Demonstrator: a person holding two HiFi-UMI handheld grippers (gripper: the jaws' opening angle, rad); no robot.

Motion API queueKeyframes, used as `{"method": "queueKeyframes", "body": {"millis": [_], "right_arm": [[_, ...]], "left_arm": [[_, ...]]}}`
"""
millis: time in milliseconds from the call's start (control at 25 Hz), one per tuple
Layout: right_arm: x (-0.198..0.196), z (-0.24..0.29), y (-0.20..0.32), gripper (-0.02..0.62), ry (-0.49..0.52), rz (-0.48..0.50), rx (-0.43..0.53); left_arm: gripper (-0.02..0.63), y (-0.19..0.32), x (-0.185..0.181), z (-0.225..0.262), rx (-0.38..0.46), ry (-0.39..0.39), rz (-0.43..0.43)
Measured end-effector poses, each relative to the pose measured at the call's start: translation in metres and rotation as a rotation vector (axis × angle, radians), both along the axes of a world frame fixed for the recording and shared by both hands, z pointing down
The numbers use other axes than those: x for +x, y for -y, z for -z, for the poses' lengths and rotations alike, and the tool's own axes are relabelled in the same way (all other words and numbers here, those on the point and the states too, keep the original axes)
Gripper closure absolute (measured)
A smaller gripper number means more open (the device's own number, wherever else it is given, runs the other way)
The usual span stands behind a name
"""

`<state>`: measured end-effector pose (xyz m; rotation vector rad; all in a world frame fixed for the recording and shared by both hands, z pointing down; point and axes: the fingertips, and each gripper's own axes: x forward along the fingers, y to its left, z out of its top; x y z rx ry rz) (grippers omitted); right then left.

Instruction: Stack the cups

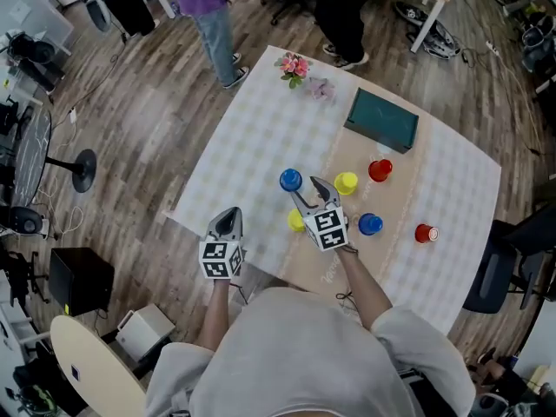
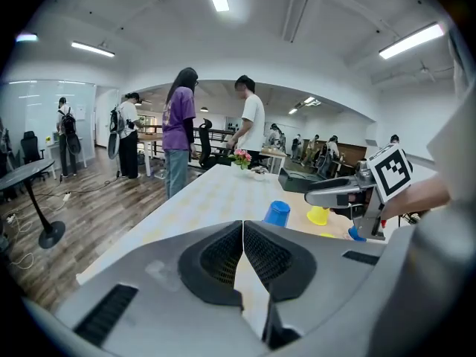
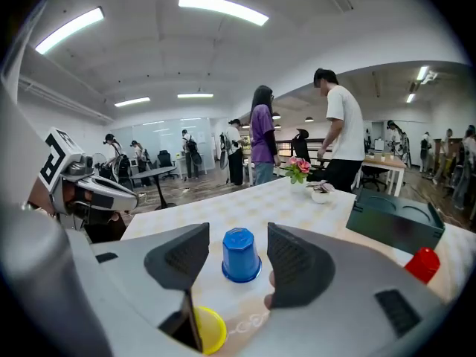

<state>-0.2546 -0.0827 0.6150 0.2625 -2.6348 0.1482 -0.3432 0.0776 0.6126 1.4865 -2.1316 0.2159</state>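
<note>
progress: 0 of 6 cups point(image 1: 370, 224) stacked, all loose on table point(image 1: 261, 137) | right gripper point(image 1: 311, 194) jaws wide, blue cup point(image 3: 241, 255) at its 12 o'clock, not grabbed yet | left gripper point(image 2: 243, 225) jaws closed, empty, at table's 7 o'clock

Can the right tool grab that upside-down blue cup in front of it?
Probably yes. The right tool has its jaws open, and the blue cup stands straight ahead of them with nothing in the way.
</note>
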Motion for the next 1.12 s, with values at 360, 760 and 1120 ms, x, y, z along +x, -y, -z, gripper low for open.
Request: {"method": "queueKeyframes", "body": {"millis": [360,760,1120], "right_arm": [[-0.032,-0.036,0.000,0.364,-0.096,0.080,-0.008],[-0.050,-0.061,0.006,0.364,-0.179,0.124,-0.021],[-0.048,-0.075,0.007,0.375,-0.199,0.127,-0.027]], "left_arm": [[0.591,-0.019,-0.013,-0.008,-0.013,-0.015,0.058],[0.591,-0.028,-0.020,-0.012,-0.028,-0.023,0.082],[0.591,-0.019,-0.017,-0.010,-0.029,-0.022,0.058]]}}
